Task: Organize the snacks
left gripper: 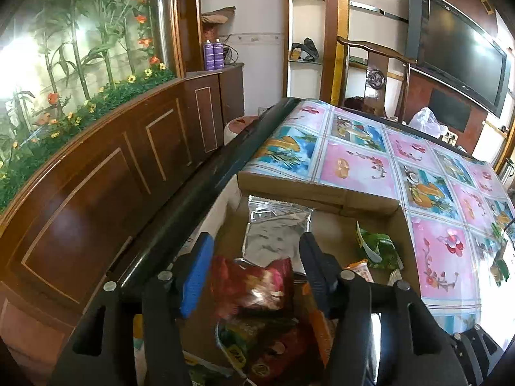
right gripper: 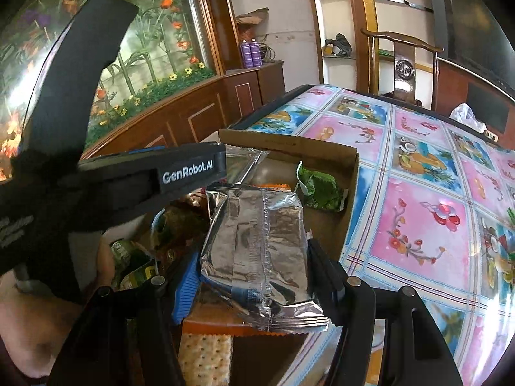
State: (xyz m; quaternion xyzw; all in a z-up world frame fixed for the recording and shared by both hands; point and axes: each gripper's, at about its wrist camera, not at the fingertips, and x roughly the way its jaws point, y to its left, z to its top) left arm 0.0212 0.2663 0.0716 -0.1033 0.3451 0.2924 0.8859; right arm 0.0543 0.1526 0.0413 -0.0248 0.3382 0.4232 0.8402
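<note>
A cardboard box (left gripper: 322, 193) of snacks stands on the table at its left edge; it also shows in the right wrist view (right gripper: 289, 144). My left gripper (left gripper: 256, 276) holds a red snack packet (left gripper: 254, 286) between its jaws, over the box. A silver packet (left gripper: 276, 234) and a green packet (left gripper: 379, 247) lie in the box beyond it. My right gripper (right gripper: 254, 267) is shut on a silver foil packet (right gripper: 257, 244) above the box. The left gripper's body (right gripper: 180, 173) crosses the right view just to the left. A cracker pack (right gripper: 206, 360) lies below.
The table carries a pink and blue patterned cloth (right gripper: 418, 167). A wooden chair (right gripper: 405, 64) stands at its far side, and a wood-panelled planter wall (left gripper: 96, 177) runs along the left. A white plastic bag (left gripper: 428, 122) lies at the far right.
</note>
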